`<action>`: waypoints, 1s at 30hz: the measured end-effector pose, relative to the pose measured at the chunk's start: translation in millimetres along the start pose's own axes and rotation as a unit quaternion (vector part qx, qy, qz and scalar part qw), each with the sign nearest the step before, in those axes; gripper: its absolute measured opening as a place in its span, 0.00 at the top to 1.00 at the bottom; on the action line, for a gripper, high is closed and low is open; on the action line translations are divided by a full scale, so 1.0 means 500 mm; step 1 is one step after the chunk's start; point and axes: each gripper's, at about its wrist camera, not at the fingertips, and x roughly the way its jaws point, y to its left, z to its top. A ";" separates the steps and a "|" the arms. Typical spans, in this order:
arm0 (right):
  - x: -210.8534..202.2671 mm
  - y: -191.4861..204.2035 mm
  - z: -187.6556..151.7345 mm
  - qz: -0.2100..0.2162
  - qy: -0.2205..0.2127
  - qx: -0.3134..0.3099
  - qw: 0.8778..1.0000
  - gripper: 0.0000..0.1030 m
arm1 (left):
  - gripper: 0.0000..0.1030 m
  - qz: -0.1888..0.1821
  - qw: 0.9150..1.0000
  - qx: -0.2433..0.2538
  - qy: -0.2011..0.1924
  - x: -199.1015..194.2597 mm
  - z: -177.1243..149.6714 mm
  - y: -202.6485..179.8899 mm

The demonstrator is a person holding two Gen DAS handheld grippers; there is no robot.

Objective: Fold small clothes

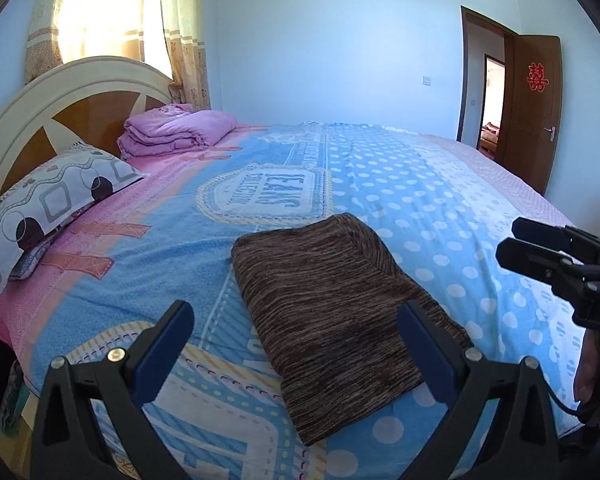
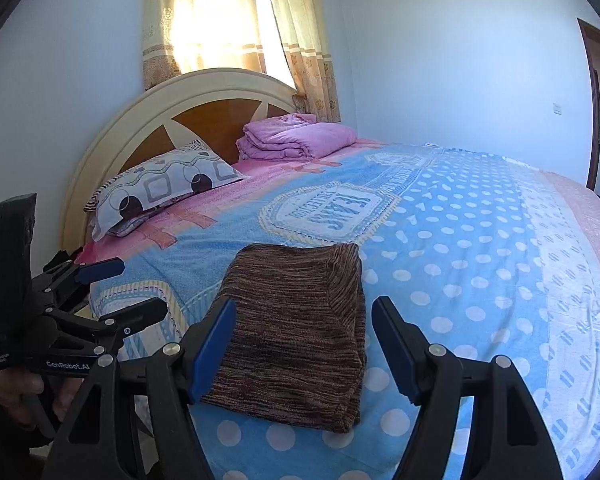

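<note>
A folded brown striped garment (image 1: 336,316) lies flat on the blue dotted bedspread (image 1: 440,200) near the bed's front edge; it also shows in the right wrist view (image 2: 300,332). My left gripper (image 1: 296,320) is open and empty, its fingers held just above the near end of the garment. My right gripper (image 2: 304,340) is open and empty, its fingers either side of the garment's near part, not touching it. The right gripper also shows in the left wrist view (image 1: 512,240), and the left gripper in the right wrist view (image 2: 140,288).
A patterned pillow (image 1: 52,204) and a folded pink quilt (image 1: 176,132) lie by the cream headboard (image 1: 40,100). Curtains (image 1: 100,20) hang behind. A brown door (image 1: 532,112) stands open at the right. The bed edge runs along the front.
</note>
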 end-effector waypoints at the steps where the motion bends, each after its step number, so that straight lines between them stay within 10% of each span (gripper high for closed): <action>1: 0.001 0.001 -0.001 0.002 0.002 0.000 1.000 0.31 | 0.00 0.000 1.000 -0.003 0.001 0.000 -0.001 0.002; 30: 0.007 0.029 -0.016 0.021 0.005 -0.004 1.000 0.31 | 0.00 0.002 1.000 -0.005 0.009 0.011 -0.008 0.003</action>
